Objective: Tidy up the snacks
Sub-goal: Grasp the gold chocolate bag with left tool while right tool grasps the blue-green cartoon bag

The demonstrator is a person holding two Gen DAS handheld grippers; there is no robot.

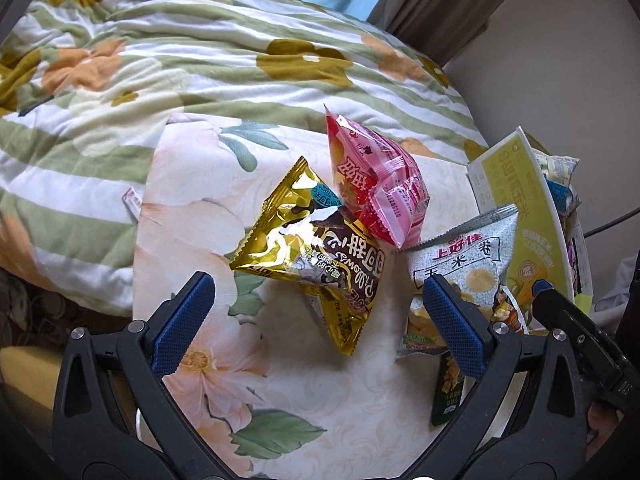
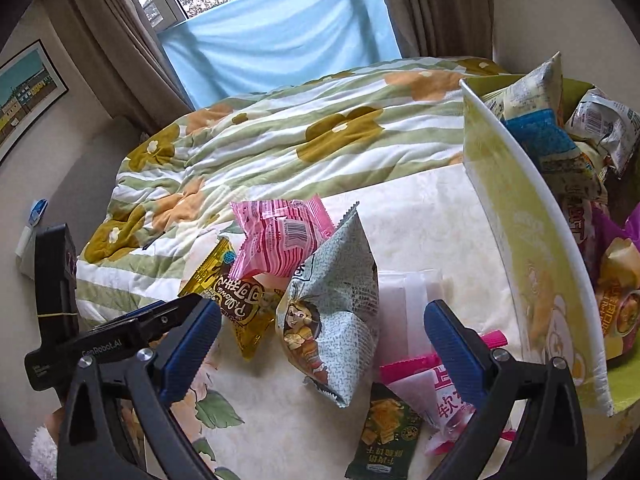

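Loose snack bags lie on a floral tablecloth [image 1: 304, 392]. A gold bag [image 1: 308, 256] lies just ahead of my open left gripper [image 1: 318, 292], with a pink bag [image 1: 376, 184] leaning on it. A grey-white corn-roll bag [image 1: 476, 256] lies behind the left gripper's right finger. In the right wrist view my right gripper [image 2: 322, 320] is open, with the grey-white bag [image 2: 340, 304] standing between its fingers, untouched. The pink bag [image 2: 280, 240] and gold bag [image 2: 236, 300] lie beyond it. A dark green packet [image 2: 384, 432] and a pink-white packet [image 2: 432, 392] lie near.
A yellow-green cardboard box [image 2: 520, 240] full of snack bags stands at the right; it also shows in the left wrist view [image 1: 516, 208]. A striped flowered quilt [image 1: 160, 80] covers the bed behind the table. The left gripper's body [image 2: 120, 340] shows at the right view's left.
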